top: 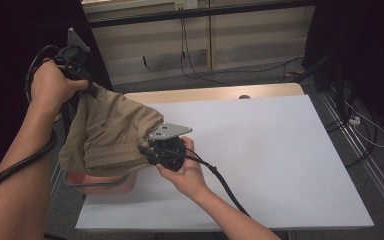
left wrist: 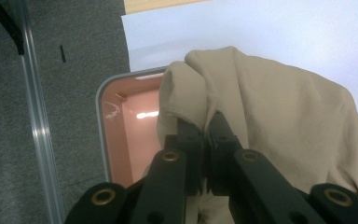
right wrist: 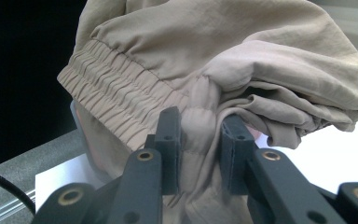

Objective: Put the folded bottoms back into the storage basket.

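Both pairs of jaws are clamped on one beige elastic-waist garment (top: 111, 131): the left gripper (left wrist: 208, 122) pinches a thin fold, raised at the high view's upper left, while the right gripper (right wrist: 200, 135) grips bunched waistband fabric at centre left. The garment hangs over one pink tray (left wrist: 121, 135) at the white tabletop's (top: 280, 160) left edge.

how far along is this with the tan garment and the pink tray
Early to midway, by the look of it. Done: both tools have hold of the tan garment, the left tool pinching a fold, the right tool clamped by the elastic band. In hand: the garment hangs bunched above the pink tray at the table's left edge. Left: whether it goes into the tray or out onto the table, it isn't laid down yet.
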